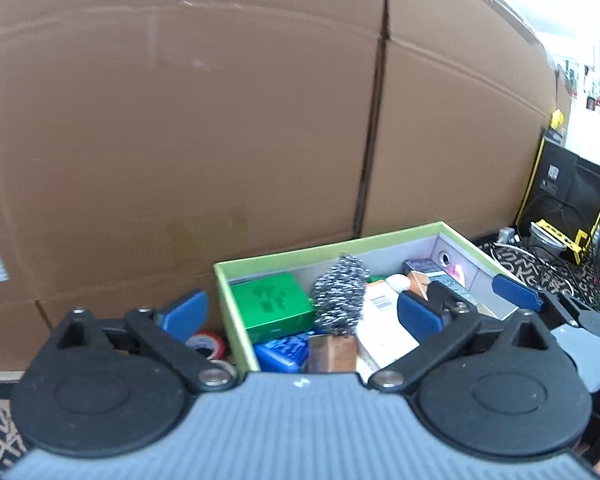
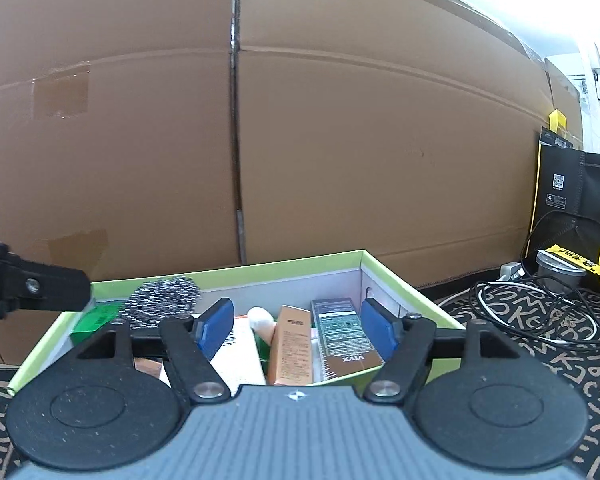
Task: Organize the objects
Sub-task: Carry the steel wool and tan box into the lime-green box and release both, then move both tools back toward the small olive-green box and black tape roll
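Your right gripper [image 2: 296, 326] hung wide and empty over the green-rimmed box [image 2: 284, 266]; the orange carton [image 2: 291, 346] lay directly ahead, long axis near-to-far. Left gripper [image 1: 300, 312] also wide, farther left.

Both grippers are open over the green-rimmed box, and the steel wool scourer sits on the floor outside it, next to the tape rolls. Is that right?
Not quite. The left wrist view shows the steel wool scourer inside the green-rimmed box, standing beside the green carton. The tape rolls are the things lying outside the box. The left gripper and right gripper are indeed open.
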Motion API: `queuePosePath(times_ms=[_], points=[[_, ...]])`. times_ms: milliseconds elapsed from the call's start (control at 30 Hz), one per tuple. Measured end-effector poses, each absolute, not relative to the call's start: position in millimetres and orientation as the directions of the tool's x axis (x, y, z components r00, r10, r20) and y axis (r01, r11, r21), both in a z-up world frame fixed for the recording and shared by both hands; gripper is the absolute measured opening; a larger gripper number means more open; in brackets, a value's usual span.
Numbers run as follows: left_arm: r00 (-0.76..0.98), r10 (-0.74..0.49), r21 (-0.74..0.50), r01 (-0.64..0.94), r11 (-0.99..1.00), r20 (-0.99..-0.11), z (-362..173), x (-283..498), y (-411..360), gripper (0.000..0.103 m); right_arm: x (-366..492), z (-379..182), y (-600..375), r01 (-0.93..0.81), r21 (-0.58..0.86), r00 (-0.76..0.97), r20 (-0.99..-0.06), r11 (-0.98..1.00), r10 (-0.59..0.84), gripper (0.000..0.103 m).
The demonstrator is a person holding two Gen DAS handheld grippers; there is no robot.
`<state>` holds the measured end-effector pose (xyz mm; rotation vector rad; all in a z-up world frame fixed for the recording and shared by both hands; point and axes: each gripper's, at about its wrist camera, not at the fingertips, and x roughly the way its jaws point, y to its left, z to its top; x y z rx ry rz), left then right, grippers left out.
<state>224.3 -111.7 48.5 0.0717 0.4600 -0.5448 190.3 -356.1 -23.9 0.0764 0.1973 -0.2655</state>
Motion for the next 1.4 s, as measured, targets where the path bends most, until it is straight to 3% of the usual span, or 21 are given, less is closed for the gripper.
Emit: queuePosePath(times_ms=[433,667,733,1000,1233,1400], points=[[0.824,-0.346,-0.118,0.329,0.937,-0.449,31,214,-5,0.103,157,-14,-288,0.14,0.014,0.984,-0.112,0.99,-0.137,0.083],[0.845,-0.247,-0.113,0.22,0.969,-0.475,11,218,49,0.103,144,-22,-232,-0.034,-0.021,0.993,-0.116,0.999,0.031,0.083],[0.847,-0.224,-0.124,0.187,0.975,-0.482,6,221,62,0.103,141,-25,-215,-0.083,-0.053,0.988,-0.137,0.995,0.075,0.083],[0.828,-0.191,-0.177,0.113,0.978,-0.528,-12,243,90,0.103,154,-40,-168,-0.246,-0.114,0.939,-0.273,0.963,0.207,0.063],[0.822,-0.224,-0.216,0.127,0.968,-0.524,0,271,79,0.103,196,-50,-151,-0.208,-0.194,0.923,-0.362,0.959,0.127,0.058],[0.83,-0.17,-0.123,0.123,0.985,-0.531,-14,286,70,0.103,236,-58,-147,-0.137,-0.216,0.896,-0.444,0.967,0.028,0.048]])
